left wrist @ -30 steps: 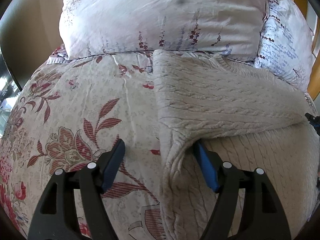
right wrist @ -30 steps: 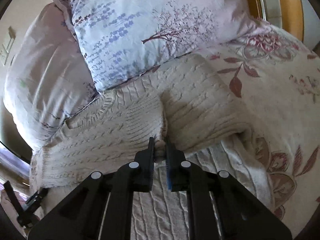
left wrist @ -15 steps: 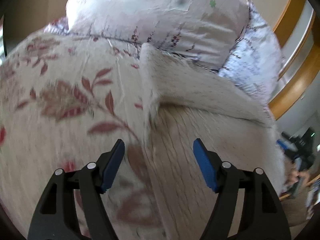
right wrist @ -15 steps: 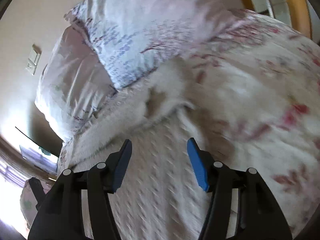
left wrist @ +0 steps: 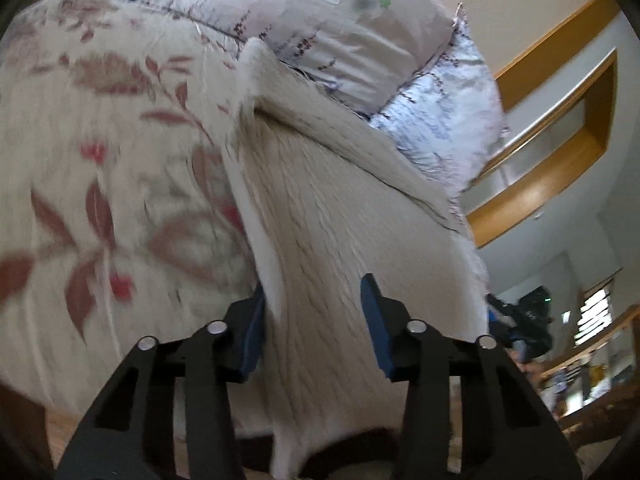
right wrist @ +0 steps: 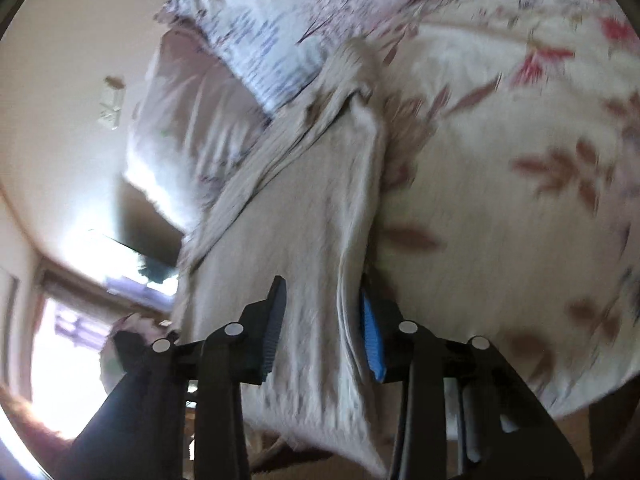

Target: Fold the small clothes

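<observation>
floral bed (left wrist: 100, 184): both grippers, left (left wrist: 312, 328) and right (right wrist: 320, 320), dropped from the pillows (left wrist: 320, 20) to the sweater's (left wrist: 320, 200) near hem, jaws just closing, half-open, hem between, not clamped; next fold starting.

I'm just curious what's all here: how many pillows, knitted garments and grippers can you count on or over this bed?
Pillows: 2, a pale pink one and a white one with blue print
Cream knitted sweater: 1
Grippers: 2, left gripper and right gripper
Total: 5
</observation>
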The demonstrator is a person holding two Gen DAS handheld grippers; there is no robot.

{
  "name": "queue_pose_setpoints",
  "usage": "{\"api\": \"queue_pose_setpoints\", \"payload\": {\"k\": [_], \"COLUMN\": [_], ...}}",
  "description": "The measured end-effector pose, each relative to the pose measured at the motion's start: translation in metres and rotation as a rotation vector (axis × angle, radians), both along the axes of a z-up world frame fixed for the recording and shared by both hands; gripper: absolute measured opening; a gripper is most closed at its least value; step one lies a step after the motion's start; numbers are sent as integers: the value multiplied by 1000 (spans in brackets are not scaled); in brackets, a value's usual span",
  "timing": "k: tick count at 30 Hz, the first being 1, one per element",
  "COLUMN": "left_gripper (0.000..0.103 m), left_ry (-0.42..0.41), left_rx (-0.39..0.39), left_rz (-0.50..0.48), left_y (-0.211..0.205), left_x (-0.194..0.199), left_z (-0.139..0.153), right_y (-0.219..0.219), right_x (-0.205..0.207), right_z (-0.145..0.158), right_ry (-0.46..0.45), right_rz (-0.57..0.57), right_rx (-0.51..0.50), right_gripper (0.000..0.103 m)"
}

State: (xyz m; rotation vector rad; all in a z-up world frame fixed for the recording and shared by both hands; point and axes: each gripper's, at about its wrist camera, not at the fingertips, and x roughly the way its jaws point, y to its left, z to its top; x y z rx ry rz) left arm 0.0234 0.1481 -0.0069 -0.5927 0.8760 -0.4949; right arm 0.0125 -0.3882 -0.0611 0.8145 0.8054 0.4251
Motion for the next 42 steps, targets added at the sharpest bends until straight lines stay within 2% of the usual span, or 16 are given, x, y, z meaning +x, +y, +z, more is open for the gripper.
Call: {"api": "queue_pose_setpoints", "payload": {"k": [1, 6, 7, 13, 16, 18, 20, 23, 27, 31, 34, 42], "left_gripper": [35, 34, 31, 28, 27, 21, 12, 7, 6, 6, 6, 6], "left_ry": [0, 8, 10, 5, -3, -5, -17, -52, -102, -151, -168, -234], "left_rx": [-9, -86, -103, -130, -90, -81, -79, -47, 1, 49, 73, 224], "left_rz": [-5, -45, -52, -80, -118, -133, -143, -139, -89, -13, 39, 127], "left_y": [-1, -5, -6, -9, -19, -24, -26, -27, -20, -8, 0, -5], "left_x": [-5, -33, -39, -57, -64, -66, -64, -59, -46, -29, -16, 34], "left_z": [-1, -7, -10, -14, -13, -13, -10, 1, 19, 39, 47, 72], "right_y": [1, 9, 13, 25, 31, 35, 37, 35, 32, 33, 36, 51], "right_x": [-6, -32, -38, -55, -60, -61, -62, -65, -65, -61, -56, -16], "right_z": [-2, -7, -9, -17, -17, -14, -7, 12, 47, 67, 76, 104], "right_ry": [-5, -23, -22, -11, -14, -25, -53, -142, -288, -371, -417, -472], "right_rz": [18, 82, 95, 126, 137, 137, 121, 82, -4, -80, -124, -188], "right_rx": [16, 54, 50, 25, 6, -18, -46, -85, -180, -291, -376, -571], "right_gripper": [36, 30, 29, 18, 16, 11, 9, 9, 9, 8, 8, 8]}}
